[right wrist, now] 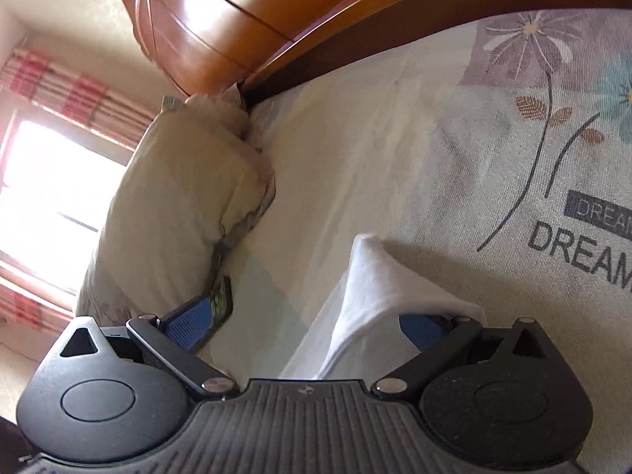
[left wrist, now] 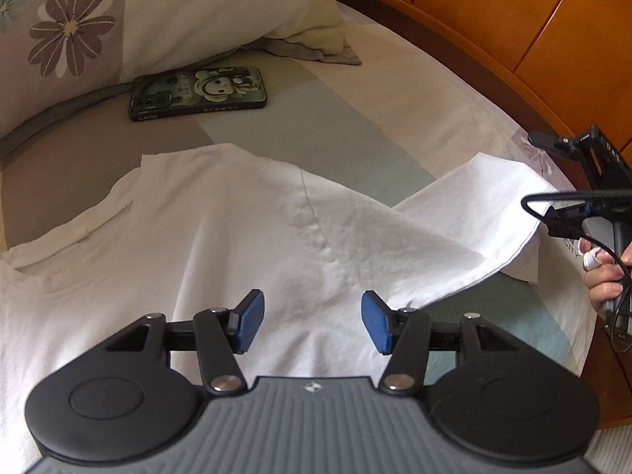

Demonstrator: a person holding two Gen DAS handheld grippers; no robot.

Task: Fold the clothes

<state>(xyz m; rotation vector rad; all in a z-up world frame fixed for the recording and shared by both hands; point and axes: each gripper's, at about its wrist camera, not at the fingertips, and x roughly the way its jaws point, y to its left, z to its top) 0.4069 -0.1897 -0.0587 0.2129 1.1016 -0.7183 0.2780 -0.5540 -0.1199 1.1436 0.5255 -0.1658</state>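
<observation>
A white T-shirt (left wrist: 221, 237) lies spread on the bed, its neckline at the left of the left wrist view. My left gripper (left wrist: 312, 322) hovers just above the shirt's middle, open, with nothing between its blue pads. The shirt's right sleeve (left wrist: 486, 205) is raised off the bed toward the right gripper, which a hand (left wrist: 604, 280) holds at the frame's right edge. In the right wrist view my right gripper (right wrist: 304, 322) stands wide open. The sleeve (right wrist: 375, 296) drapes over its right finger and hides most of that blue pad (right wrist: 422, 331).
A phone in a green cartoon case (left wrist: 197, 93) lies on the bed beyond the shirt, next to a floral pillow (left wrist: 166, 15). A wooden headboard (left wrist: 493, 19) runs along the far right. The patterned bedsheet (right wrist: 454, 166) reaches the bed's edge at the right.
</observation>
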